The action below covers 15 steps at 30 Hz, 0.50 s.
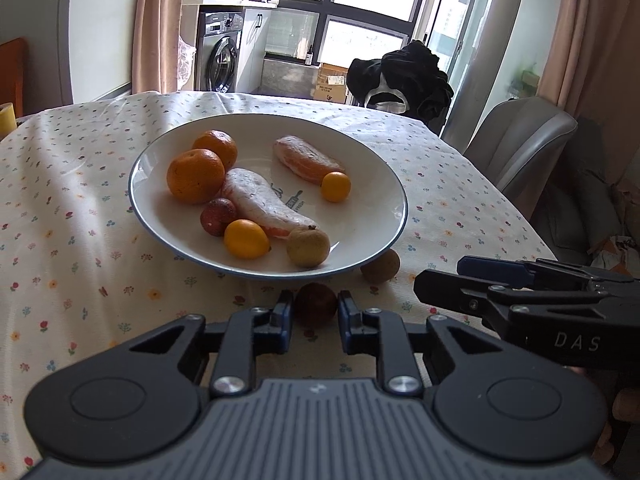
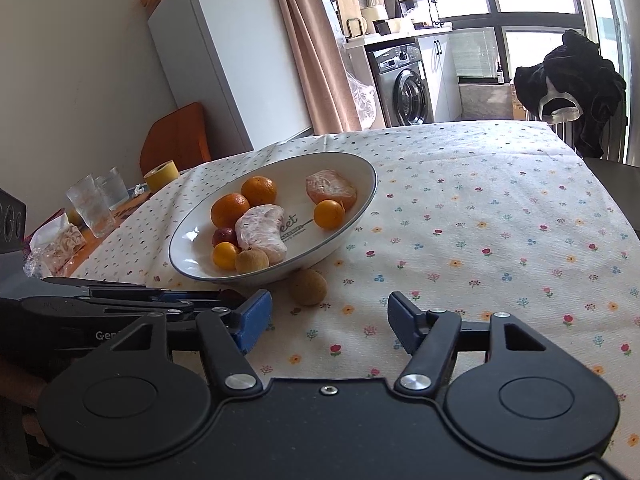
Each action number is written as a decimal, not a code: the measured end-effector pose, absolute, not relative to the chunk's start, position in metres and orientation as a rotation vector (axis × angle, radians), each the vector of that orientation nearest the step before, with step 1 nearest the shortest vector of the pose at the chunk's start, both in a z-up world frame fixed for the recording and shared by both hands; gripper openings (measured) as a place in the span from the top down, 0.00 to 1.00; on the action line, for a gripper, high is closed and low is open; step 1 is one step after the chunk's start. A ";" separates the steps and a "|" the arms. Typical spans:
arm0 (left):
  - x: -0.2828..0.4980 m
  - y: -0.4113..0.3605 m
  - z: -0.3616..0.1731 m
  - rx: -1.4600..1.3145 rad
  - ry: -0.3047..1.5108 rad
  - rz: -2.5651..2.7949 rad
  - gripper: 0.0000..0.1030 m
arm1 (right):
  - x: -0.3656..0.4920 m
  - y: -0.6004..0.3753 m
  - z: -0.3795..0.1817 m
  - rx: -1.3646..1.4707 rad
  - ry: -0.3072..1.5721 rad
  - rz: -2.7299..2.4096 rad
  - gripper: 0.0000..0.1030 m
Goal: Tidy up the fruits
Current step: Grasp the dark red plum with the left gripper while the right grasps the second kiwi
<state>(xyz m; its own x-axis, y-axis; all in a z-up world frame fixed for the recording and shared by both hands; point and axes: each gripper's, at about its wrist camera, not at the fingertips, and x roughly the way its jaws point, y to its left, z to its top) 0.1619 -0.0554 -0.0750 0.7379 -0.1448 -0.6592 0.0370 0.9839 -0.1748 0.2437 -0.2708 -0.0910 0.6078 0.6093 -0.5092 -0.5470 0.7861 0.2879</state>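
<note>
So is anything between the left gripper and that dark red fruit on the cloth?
Nothing visible: the small dark red round fruit already sits between the open left gripper fingers. Beyond it, the white blue-rimmed plate's raised rim must be cleared.

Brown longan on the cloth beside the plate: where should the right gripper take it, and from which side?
Grip the longan across its middle, coming from the near side with the right gripper wide open. It is round and lies free on the cloth, but the plate rim hems its far side.
</note>
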 end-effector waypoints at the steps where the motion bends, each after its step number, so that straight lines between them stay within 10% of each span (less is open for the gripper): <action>1: 0.161 -0.054 -0.075 -0.154 0.734 -0.102 0.79 | 0.245 -0.269 -0.091 0.105 0.632 0.666 0.42; 15: 0.151 -0.020 -0.075 -0.170 0.725 -0.060 0.79 | 0.258 -0.236 -0.099 0.069 0.657 0.643 0.55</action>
